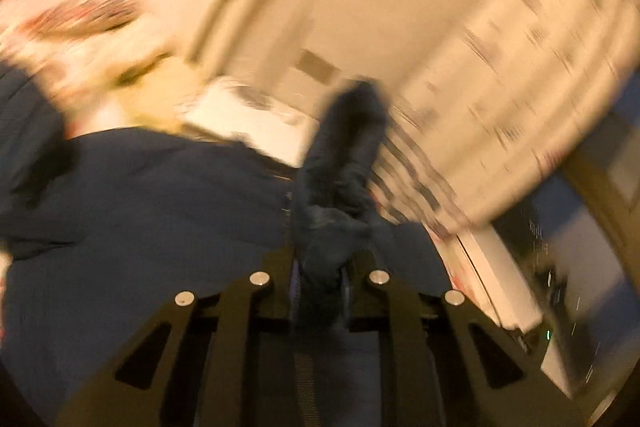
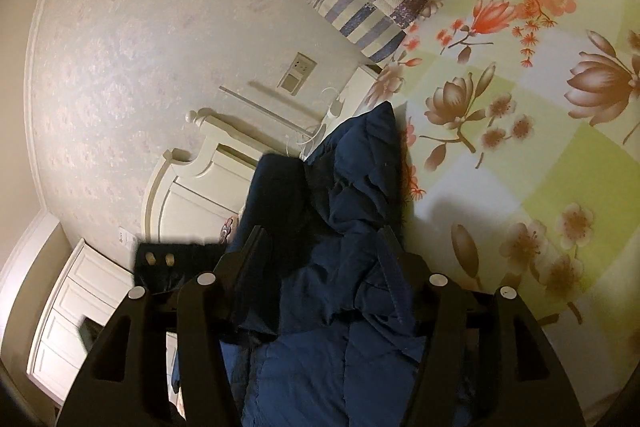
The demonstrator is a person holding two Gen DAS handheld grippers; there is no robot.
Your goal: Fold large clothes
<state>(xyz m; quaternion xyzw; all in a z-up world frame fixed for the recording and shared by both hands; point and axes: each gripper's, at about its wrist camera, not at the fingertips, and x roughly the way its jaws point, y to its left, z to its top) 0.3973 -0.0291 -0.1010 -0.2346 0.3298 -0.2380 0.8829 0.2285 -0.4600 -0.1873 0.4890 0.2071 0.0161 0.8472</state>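
A large navy quilted jacket [image 2: 352, 219] lies on a bed with a floral sheet [image 2: 520, 131]. My right gripper [image 2: 324, 239] has its jaws wide apart, with bunched jacket fabric between and over them; I cannot tell whether it grips the cloth. In the blurred left wrist view, my left gripper [image 1: 320, 259] is shut on a fold of the navy jacket [image 1: 344, 163], which sticks up past the fingertips. More of the jacket spreads to the left there. The left gripper's black body [image 2: 176, 263] shows at the lower left of the right wrist view.
A cream headboard [image 2: 188, 187] and white drawers [image 2: 76, 311] stand at the left. A wall socket [image 2: 296, 75] and white cable [image 2: 320, 123] are behind the bed. A striped curtain [image 2: 360, 15] hangs beyond. The left wrist view is motion-blurred.
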